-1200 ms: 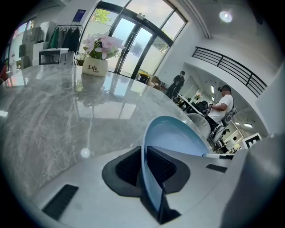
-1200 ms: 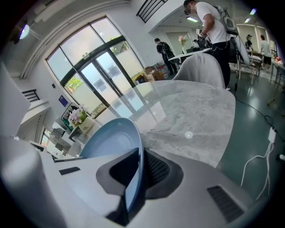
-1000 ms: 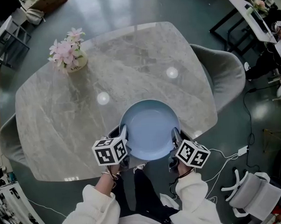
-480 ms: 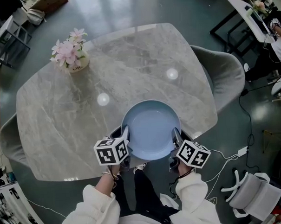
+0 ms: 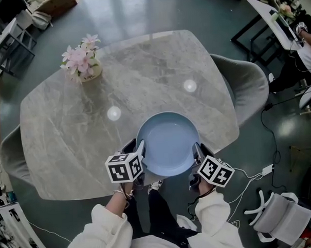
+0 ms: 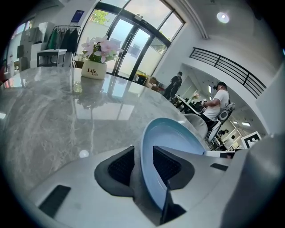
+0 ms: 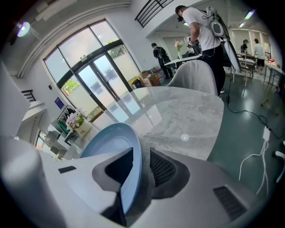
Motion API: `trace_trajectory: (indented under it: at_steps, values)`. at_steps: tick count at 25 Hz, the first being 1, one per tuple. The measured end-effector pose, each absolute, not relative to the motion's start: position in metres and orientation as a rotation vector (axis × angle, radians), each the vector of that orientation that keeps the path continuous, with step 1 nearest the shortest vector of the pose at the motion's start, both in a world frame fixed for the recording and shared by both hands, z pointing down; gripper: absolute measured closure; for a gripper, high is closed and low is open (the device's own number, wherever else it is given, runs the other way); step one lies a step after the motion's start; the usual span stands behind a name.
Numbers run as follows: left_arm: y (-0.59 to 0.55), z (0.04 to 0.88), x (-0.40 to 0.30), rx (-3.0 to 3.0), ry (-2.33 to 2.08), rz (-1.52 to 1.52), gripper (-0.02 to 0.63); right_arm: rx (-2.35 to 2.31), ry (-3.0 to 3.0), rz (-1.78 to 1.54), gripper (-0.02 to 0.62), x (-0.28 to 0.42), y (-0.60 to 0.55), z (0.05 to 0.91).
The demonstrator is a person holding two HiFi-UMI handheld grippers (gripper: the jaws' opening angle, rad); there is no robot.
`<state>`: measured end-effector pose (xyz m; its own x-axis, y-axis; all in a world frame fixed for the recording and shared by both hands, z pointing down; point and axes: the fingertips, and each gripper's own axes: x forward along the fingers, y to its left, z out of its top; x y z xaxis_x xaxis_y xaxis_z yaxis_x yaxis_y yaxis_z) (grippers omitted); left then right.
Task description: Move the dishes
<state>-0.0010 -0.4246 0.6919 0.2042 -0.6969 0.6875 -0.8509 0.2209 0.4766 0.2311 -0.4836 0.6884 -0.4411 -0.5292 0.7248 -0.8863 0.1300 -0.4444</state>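
A: What changed?
B: Left gripper [image 5: 137, 150] and right gripper [image 5: 197, 151] have just opened — pads spread, clear of the blue plate [image 5: 167, 143] rim between them.
A: Meaning?
B: Plate released at the marble table's [image 5: 73, 135] near edge — probably set down.

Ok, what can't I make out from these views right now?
- Head view: the round pale-blue plate hides the grey marble table's near edge beneath it.
- Both gripper views: the plate's underside faces away, so contact with the table can't be told.
- Head view: the pale flower pot's lettering is too small.
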Motion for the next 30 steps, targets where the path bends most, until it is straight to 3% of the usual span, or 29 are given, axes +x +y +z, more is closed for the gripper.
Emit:
trace_trajectory:
  at_steps: [14,18,30]
  values:
    - [-0.406,0.639,-0.024,1.541,-1.626,0.117,0.494,1.456,-2.036,1.195,0.430,0.237,-0.462,0.648]
    - [-0.398,0.625,-0.021,1.584,-1.594,0.086,0.497,1.488,-2.038,1.197,0.477,0.233,-0.449,0.639]
    - [-0.357,0.583,-0.015,1.713,-1.492,0.072,0.569,1.544,-2.072,1.188,0.505,0.213,-0.401,0.598]
